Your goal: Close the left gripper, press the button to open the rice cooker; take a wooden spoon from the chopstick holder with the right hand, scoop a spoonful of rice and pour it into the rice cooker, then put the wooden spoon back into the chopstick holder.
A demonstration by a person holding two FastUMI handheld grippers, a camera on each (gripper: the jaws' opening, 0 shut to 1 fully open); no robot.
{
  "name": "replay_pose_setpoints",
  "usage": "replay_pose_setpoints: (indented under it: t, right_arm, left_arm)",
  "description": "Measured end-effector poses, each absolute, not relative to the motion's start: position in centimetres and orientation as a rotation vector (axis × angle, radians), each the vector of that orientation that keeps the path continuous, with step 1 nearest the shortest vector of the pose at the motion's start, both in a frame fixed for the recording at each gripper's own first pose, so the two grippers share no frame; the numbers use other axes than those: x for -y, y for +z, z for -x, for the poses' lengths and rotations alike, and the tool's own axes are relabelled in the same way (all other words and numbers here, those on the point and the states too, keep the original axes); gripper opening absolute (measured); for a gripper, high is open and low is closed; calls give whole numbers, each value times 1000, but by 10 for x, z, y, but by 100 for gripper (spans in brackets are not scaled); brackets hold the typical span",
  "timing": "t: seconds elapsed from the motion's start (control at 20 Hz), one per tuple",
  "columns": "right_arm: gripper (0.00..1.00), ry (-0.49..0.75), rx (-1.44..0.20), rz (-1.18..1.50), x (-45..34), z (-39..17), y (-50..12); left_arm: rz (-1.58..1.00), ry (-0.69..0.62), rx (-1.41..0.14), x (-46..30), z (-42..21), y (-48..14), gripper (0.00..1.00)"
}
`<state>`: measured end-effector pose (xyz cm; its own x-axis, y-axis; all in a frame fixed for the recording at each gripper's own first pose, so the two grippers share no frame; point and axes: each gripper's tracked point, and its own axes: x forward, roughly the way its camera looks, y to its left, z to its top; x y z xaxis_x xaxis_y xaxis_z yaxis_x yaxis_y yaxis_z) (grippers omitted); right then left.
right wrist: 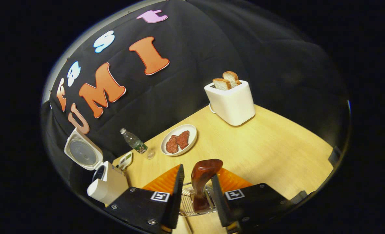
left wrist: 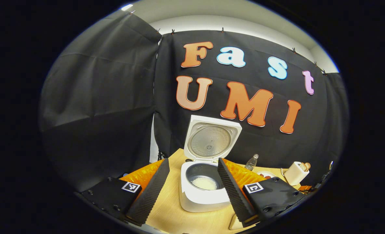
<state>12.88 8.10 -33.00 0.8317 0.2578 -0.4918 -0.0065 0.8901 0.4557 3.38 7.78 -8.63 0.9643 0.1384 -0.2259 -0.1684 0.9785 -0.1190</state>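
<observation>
Wooden spoon (right wrist: 201, 182) upright in chopstick holder (right wrist: 192, 203) (bowl end up), right gripper (right wrist: 196, 195) astride

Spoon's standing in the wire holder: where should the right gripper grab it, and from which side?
Grip the wooden spoon on the upright neck just below its bowl, above the chopstick holder rim. Come from above, with the right gripper fingers either side of the neck, since the wire basket hides the lower handle.

The left gripper view looks level along the counter (left wrist: 173, 211), close to the open rice cooker (left wrist: 205, 191) and facing the booth's back wall. The right gripper view looks steeply down from above the counter's near side, tilted, close over a wire holder (right wrist: 192, 203). Both views share the rice cooker, the bottle (left wrist: 251, 162), the plate (right wrist: 179, 139) and the toaster (left wrist: 296, 173).
</observation>
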Motion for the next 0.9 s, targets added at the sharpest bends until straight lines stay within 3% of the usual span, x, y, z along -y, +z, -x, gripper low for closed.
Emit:
replay_pose_setpoints:
  t: [0.05, 0.1, 0.15, 0.5, 0.9]
  right_arm:
    - [57, 144, -557, -444, -79, -126, -321]
    - [82, 140, -538, -419, -76, -123, -314]
    - [93, 128, -527, -382, -72, -122, -311]
    - [95, 120, -449, -189, -63, -97, -260]
    - [95, 94, -443, -263, -77, -63, -240]
  left_arm:
    - [134, 153, -214, -78, -36, -83, 100]
    - [135, 148, -210, -77, -40, -80, 100]
    - [139, 142, -205, -75, -44, -75, 100]
    - [90, 74, -125, -58, -107, -16, 100]
    - [-1, 58, -63, -53, -240, 49, 100]
